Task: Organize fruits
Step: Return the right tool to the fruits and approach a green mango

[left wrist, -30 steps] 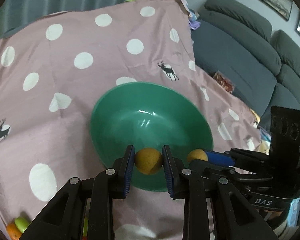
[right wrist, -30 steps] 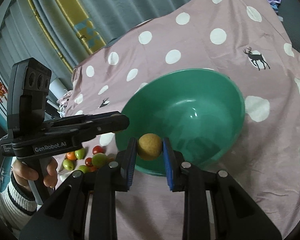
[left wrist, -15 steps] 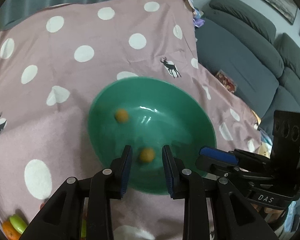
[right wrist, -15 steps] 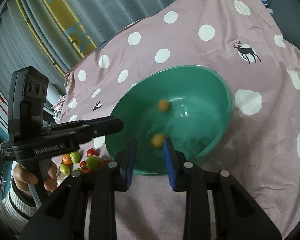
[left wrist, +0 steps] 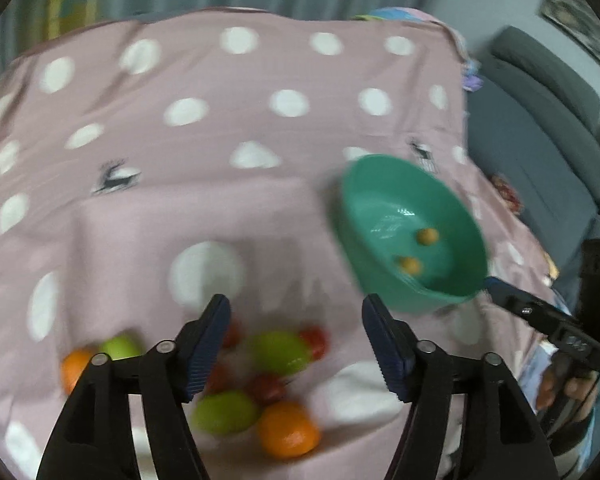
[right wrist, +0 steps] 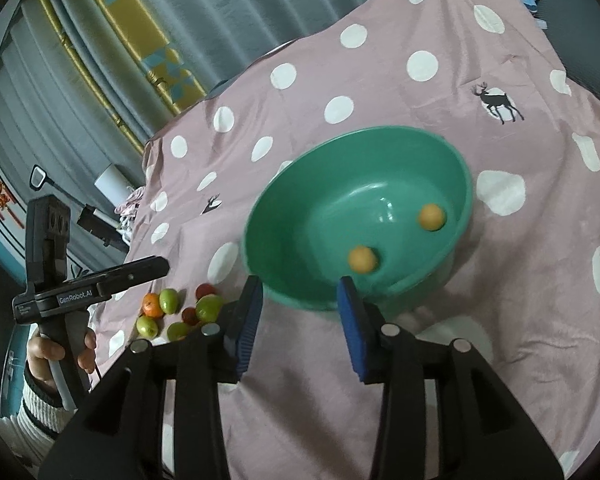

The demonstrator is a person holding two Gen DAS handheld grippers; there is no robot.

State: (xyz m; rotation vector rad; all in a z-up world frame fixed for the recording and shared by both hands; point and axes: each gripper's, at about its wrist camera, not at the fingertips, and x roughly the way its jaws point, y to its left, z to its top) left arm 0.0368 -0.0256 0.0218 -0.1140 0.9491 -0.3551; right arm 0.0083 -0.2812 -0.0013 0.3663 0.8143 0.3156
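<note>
over the loose fruit pile (left wrist: 268, 376) the left gripper (left wrist: 296, 344) gapes empty, jaws just opened — a hasty grab could scatter fruit across the cloth (left wrist: 180, 208).

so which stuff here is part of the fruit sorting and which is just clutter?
Job:
- green bowl
- two yellow fruits in the bowl
- loose fruit pile on the cloth
- left gripper, open
- right gripper, open

Lying about:
- polka-dot cloth
- grey sofa
- curtains
</note>
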